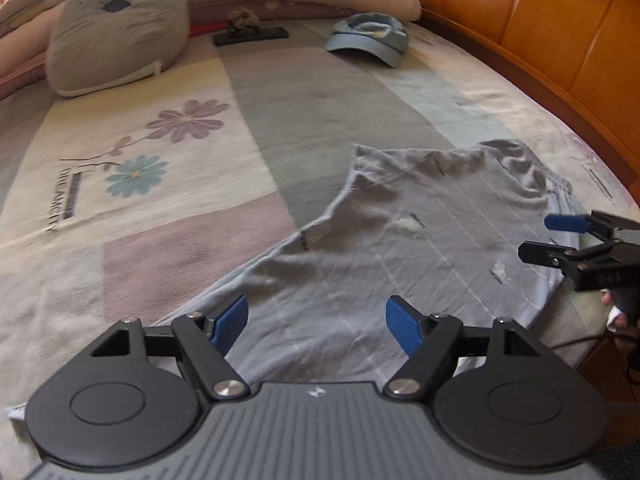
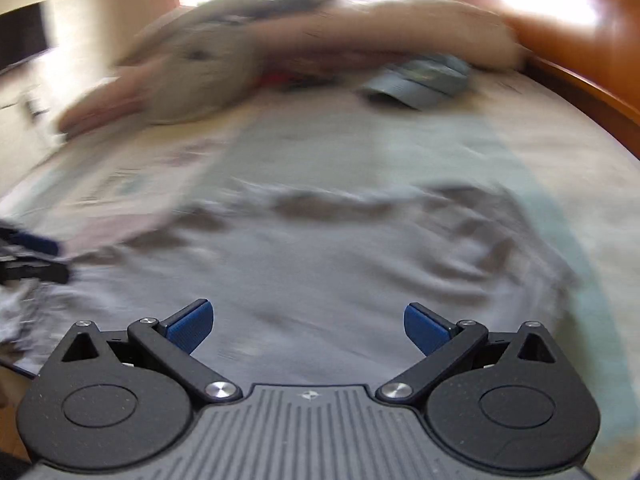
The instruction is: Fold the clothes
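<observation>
Lying spread on the bed sheet, a grey shirt fills the ground ahead of both grippers. In the left wrist view, the left gripper hangs over the shirt's near edge with its blue pads held well apart and nothing between them; the shirt stretches away from it toward 12 and 1 o'clock, wrinkled at its far end. At 3 o'clock in that view the right gripper reaches in over the shirt's edge, a hand just below it.

The right wrist view is blurred. There the right gripper also has its fingers spread wide and empty, the shirt lying directly ahead at 12 o'clock and under it. The left gripper shows at 9 o'clock.

Farther off, a blue cap sits at 12 o'clock, a grey pillow at 11 o'clock, and a wooden headboard curves along at 2 o'clock.
</observation>
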The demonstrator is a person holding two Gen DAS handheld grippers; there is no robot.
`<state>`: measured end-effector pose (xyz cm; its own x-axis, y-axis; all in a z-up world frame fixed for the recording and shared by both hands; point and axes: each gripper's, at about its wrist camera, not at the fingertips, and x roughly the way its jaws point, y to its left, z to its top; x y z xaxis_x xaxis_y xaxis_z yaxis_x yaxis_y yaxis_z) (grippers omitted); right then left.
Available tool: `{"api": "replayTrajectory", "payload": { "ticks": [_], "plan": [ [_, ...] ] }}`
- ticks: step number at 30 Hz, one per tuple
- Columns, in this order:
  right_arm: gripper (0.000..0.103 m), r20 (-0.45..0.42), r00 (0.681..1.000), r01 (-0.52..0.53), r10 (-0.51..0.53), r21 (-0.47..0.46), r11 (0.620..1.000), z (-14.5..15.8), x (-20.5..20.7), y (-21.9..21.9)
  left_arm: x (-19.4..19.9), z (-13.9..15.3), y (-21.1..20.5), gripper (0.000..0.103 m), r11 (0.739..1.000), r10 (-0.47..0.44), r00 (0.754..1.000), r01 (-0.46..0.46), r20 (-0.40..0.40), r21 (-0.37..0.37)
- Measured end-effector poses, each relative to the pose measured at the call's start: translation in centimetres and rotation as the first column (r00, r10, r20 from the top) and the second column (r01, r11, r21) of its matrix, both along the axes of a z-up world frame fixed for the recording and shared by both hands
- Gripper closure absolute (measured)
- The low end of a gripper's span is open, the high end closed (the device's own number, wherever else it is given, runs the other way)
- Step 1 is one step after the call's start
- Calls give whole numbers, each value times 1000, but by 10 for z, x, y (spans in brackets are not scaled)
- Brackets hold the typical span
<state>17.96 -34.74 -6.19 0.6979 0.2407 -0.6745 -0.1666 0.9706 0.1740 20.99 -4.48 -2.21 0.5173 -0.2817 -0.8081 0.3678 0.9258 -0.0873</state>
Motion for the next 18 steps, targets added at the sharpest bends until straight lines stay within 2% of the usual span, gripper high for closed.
{"api": "replayTrajectory", "payload": {
  "ticks": [1,3,6,9,12,18],
  "plan": [
    [0,-42,999,33,-33,8,999,-7,0,-10,0,0,-3,26,1000,-19,1000,19,1,-2],
    [0,-15,999,40,-39,51,998,-9,-12,-20,2,-2,-7,23,999,-38,999,38,-1,13],
    [0,-28,998,51,-50,49,997,-7,-20,-23,7,-5,-13,23,998,-58,998,59,-8,28],
    [0,-25,996,90,-89,35,995,3,-15,-20,11,-7,-18,23,996,-81,997,81,-18,21],
    [0,-3,996,84,-84,57,995,11,-5,-19,13,-12,-24,23,995,-100,994,100,-42,11],
    [0,-74,990,122,-117,66,990,-6,8,-21,14,-35,-33,22,992,-118,987,122,-108,32]
  ]
}}
